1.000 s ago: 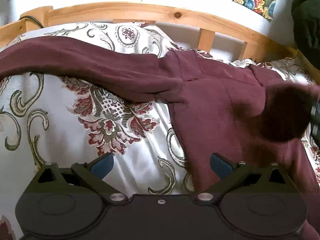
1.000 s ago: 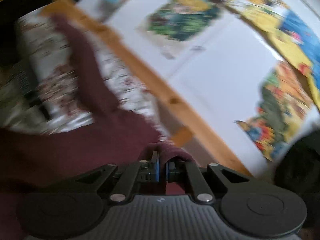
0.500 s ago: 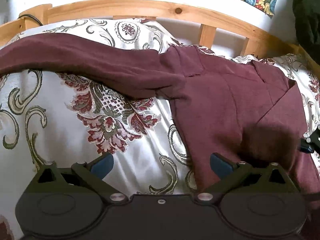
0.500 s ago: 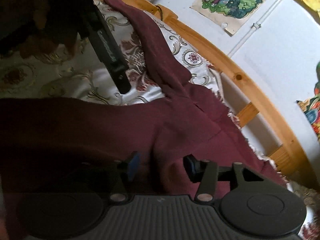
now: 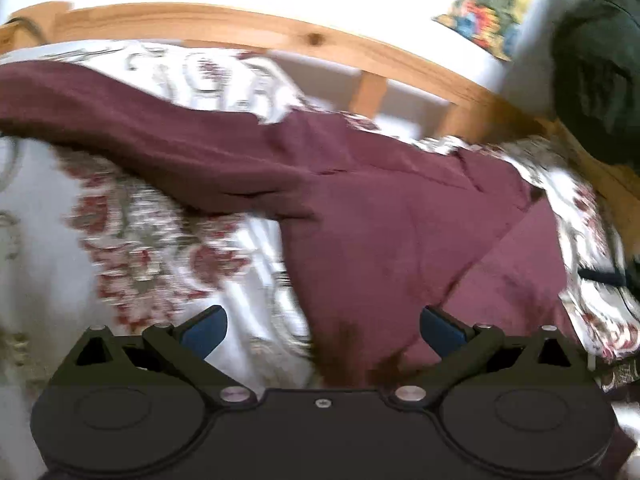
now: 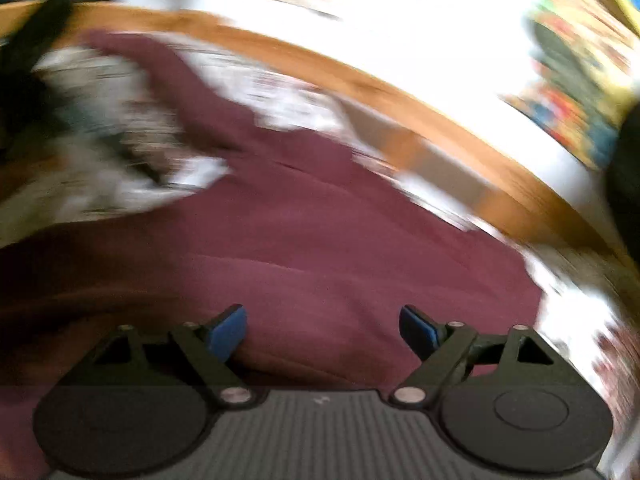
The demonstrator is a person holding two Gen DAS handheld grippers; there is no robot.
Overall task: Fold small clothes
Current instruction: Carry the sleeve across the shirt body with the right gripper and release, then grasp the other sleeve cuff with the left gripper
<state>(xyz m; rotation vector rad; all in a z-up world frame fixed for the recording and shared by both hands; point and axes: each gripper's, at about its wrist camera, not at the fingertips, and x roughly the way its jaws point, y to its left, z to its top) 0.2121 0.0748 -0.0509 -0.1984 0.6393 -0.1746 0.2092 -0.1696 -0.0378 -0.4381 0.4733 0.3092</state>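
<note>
One bed fills both views, its bedspread (image 5: 168, 248) a glossy cream fabric printed with red floral medallions and olive scrolls, smooth and faintly sheened. Behind it runs one curved pine headboard rail (image 5: 248, 26) with a dark knot and short upright slats, set against a white wall. One maroon long-sleeved garment (image 5: 380, 216) lies spread on the bedspread, soft and matte, its body toward the right; one long sleeve (image 5: 132, 128) stretches away to the left across the bedspread, and on the right a panel is folded over the body in a straight diagonal edge. One dark green bundle of cloth (image 5: 596, 68) sits at the upper right beyond the rail. One colourful poster (image 5: 480, 20) hangs on the wall in the left view; the right view shows several, too blurred to count. Two grippers appear, each of black plastic with two blue-padded fingers. The left gripper (image 5: 323, 327) has its fingers spread wide, empty, above the garment's lower left edge. The right gripper (image 6: 323, 330) has its fingers wide apart too, empty, over the maroon cloth.
</note>
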